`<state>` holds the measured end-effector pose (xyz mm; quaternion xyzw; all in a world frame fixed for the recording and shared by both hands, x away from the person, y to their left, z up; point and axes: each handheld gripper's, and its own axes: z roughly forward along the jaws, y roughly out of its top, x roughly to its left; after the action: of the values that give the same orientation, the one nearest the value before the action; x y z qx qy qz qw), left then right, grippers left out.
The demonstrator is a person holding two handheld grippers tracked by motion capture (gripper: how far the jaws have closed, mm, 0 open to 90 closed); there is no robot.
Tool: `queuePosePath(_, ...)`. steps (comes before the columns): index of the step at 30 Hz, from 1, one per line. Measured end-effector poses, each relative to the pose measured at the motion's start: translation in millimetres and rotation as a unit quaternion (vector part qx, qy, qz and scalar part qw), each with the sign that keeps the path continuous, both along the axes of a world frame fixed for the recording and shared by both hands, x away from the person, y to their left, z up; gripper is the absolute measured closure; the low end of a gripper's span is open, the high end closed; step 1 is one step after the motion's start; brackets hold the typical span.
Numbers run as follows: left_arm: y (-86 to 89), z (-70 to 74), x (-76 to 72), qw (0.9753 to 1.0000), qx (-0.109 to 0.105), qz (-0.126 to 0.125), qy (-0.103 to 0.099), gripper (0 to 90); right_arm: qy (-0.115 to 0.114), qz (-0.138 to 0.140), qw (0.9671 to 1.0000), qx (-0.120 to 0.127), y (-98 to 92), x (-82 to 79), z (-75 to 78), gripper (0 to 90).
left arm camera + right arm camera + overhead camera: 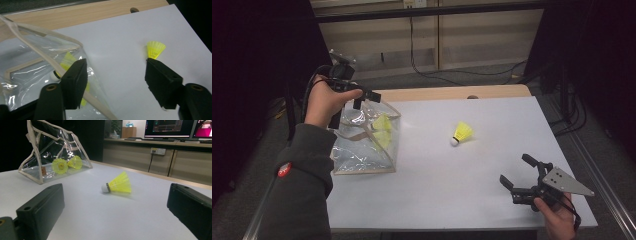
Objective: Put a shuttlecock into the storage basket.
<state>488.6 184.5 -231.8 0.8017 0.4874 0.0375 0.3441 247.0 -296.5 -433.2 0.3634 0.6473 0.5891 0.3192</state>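
Setting: a white rectangular table top (492, 165) with a pale wooden strip along its far edge is seen in the high view, ringed by dark floor; cabling and cream cabinet fronts run across the upper frame.

Item 1: a clear plastic pouch with beige fabric trim (364, 142), at centre left of the high view. Two yellow mesh-skirted shuttlecocks (66, 164) are seen through its wall in the right gripper view.

Item 2: a loose yellow shuttlecock with a white cork tip (461, 134), lying on its side at mid-frame on the bare table, well apart from the pouch.

Item 3: the left gripper (362, 98), held at the pouch's upper rim at upper left. Its jaws are spread; in the left gripper view one jaw lies against the clear wall, and nothing is clamped.

Item 4: the right gripper (518, 172), held at lower right, jaws wide apart and aimed at the loose shuttlecock, nothing grasped.

Risks, as judged: the light shuttlecock may be rolled or flicked away if one jaw meets it first; its mesh skirt may be crushed if pinched hard. With the rim not gripped, the pouch mouth may sag or the pouch be pushed along the table at insertion.
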Motion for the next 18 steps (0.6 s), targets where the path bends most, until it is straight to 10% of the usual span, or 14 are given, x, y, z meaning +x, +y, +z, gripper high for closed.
queuePosePath(18, -26.3, -4.3, -8.5, 0.9992, 0.009, -0.04, 0.003, 18.6, 0.0, 0.002, 1.0, -0.002, -0.1, -0.6, 0.4, 0.9)
